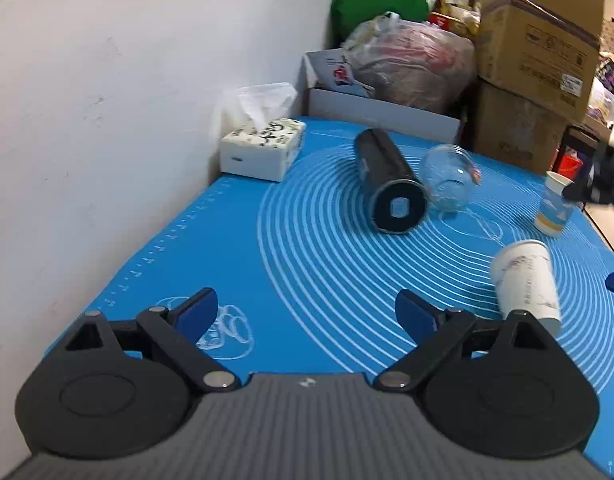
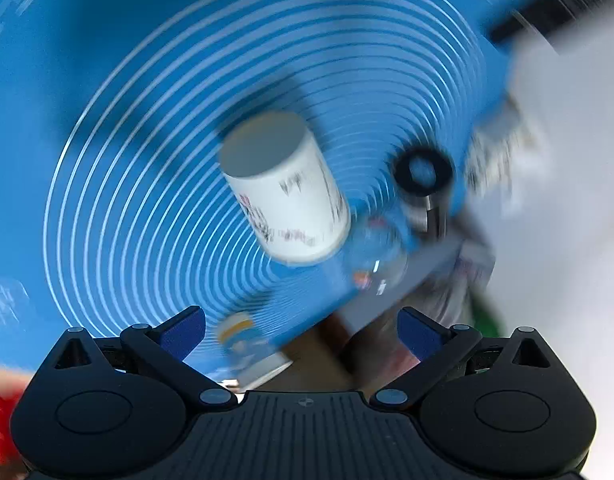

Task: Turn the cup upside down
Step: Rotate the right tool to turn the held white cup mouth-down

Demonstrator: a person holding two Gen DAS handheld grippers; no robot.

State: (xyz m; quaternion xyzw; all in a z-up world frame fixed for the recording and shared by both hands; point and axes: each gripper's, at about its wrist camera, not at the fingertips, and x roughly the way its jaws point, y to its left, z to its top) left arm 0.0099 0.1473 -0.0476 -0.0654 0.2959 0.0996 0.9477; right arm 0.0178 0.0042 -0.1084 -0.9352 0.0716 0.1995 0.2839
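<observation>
Both wide open, holding nothing: left hand-held gripper [image 1: 307,312], right hand-held gripper [image 2: 301,330]. Blue-and-yellow paper cup [image 2: 247,350] upright, just ahead of the right one, near the bench [image 1: 227,240] edge. Risk: heavily blurred view; could clip the cup or knock it over the edge.

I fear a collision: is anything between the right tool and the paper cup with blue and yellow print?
Nothing visible is. The blue-and-yellow cup is just ahead of the open right tool, close to its fingertips, with no object between. The white cup is farther off. The view is blurred.
</observation>
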